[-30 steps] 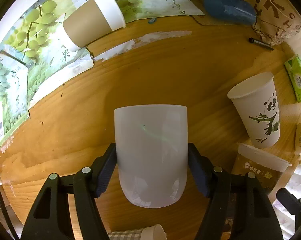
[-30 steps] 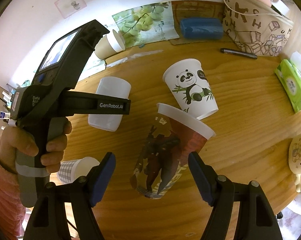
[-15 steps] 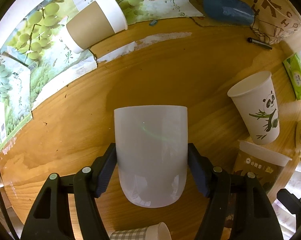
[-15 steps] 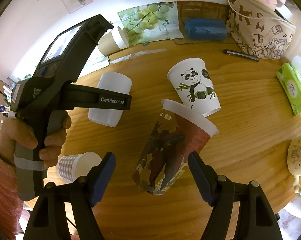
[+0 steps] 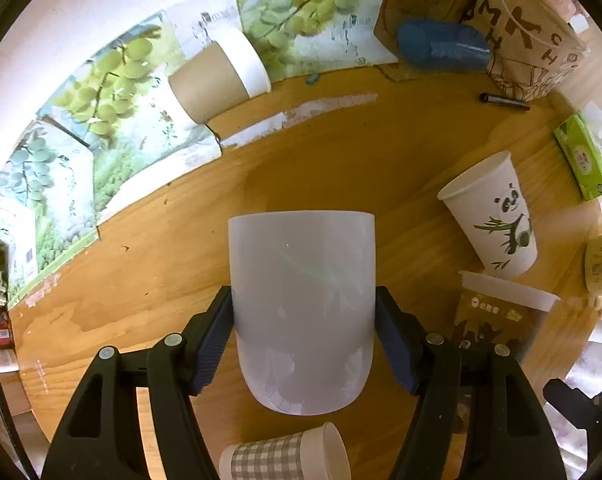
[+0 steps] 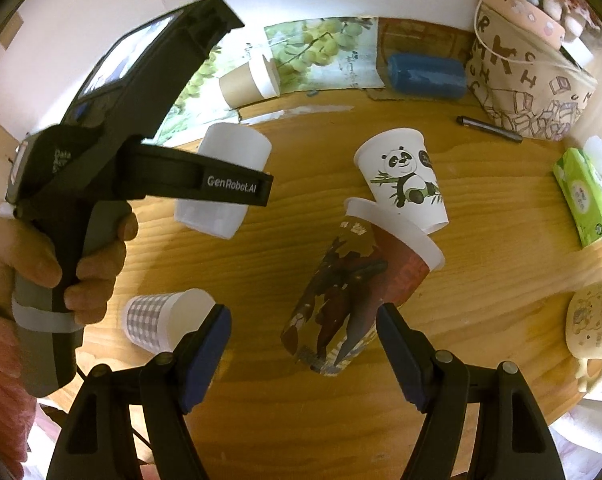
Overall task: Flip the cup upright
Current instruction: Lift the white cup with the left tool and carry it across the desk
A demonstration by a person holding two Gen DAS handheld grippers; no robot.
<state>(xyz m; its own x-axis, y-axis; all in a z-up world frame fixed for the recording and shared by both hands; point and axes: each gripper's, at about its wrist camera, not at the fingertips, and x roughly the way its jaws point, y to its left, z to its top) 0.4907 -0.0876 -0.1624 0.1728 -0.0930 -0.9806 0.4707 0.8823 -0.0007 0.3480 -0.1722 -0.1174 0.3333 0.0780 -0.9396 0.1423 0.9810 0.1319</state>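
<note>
The left gripper [image 5: 303, 336] still pinches the white cup [image 5: 301, 304], now lifted higher above the table [image 5: 341, 168]. The right gripper [image 6: 303, 356] stays spread.

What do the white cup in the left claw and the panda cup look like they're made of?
White cup: probably frosted plastic, semi-gloss; soft highlights, thick rounded base, slightly translucent. Panda cup: likely paper, matte, with printed artwork and a rolled rim.
</note>
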